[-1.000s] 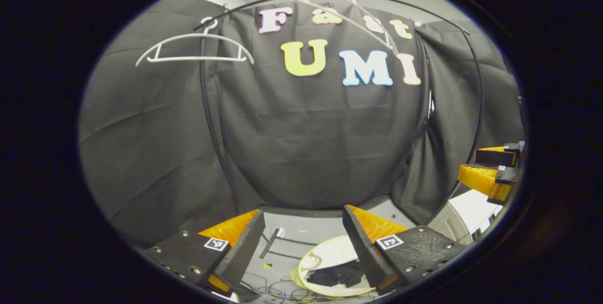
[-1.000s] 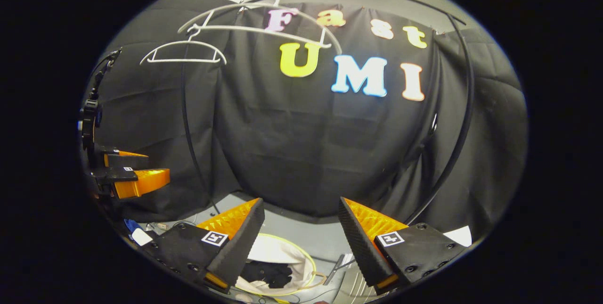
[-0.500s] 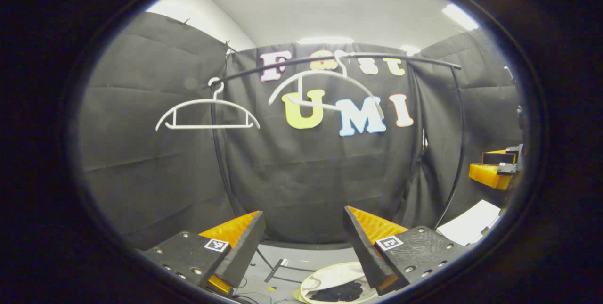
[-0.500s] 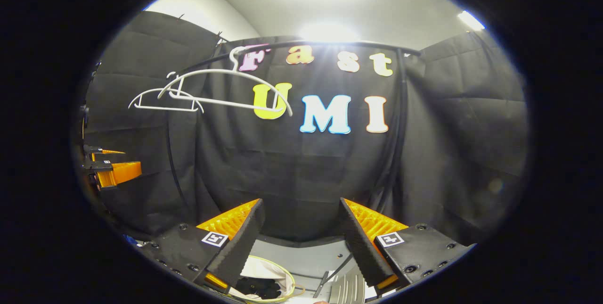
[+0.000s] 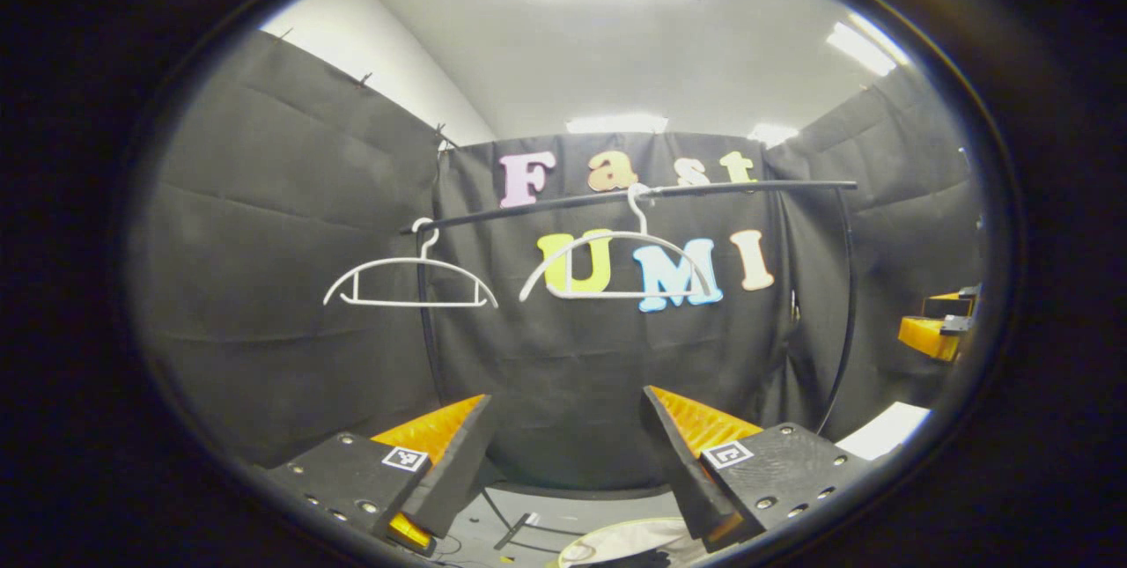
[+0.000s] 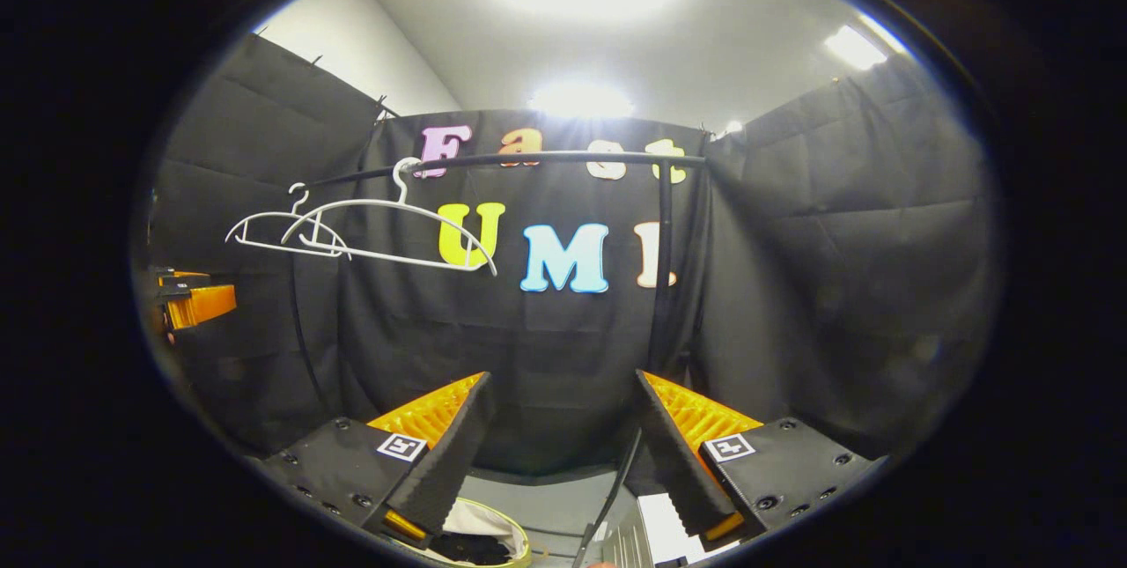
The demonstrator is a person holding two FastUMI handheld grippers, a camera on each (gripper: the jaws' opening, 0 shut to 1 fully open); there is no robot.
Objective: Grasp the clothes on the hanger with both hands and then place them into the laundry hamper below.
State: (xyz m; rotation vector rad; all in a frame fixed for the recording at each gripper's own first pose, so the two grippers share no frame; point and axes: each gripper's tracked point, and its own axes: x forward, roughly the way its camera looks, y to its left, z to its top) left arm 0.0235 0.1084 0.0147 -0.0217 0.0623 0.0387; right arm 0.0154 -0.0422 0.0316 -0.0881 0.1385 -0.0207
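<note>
Both grippers have tipped upward since the earlier frames, so the ceiling lights now take up more of each view and the hamper has slid down to the bottom edge. In the left gripper view, the left gripper (image 5: 563,462) has its jaws spread wide with nothing between them; two bare white hangers (image 5: 410,283) hang from the black rail (image 5: 634,195) well above and ahead of the jaws, one off to the left and one almost straight over the gap. The hamper (image 5: 616,542) peeks in just below the right finger, its pale rim showing. Far off to the right sits the right gripper (image 5: 935,328). In the right gripper view, that gripper (image 6: 563,458) is likewise released, jaws apart and empty. Below its left finger lies the hamper (image 6: 480,522), with the dark clothes (image 6: 467,548) already inside it. Both hangers (image 6: 387,229) sit up and to the left of the jaws, overlapping, and the left gripper (image 6: 195,302) shows at the far left edge.
</note>
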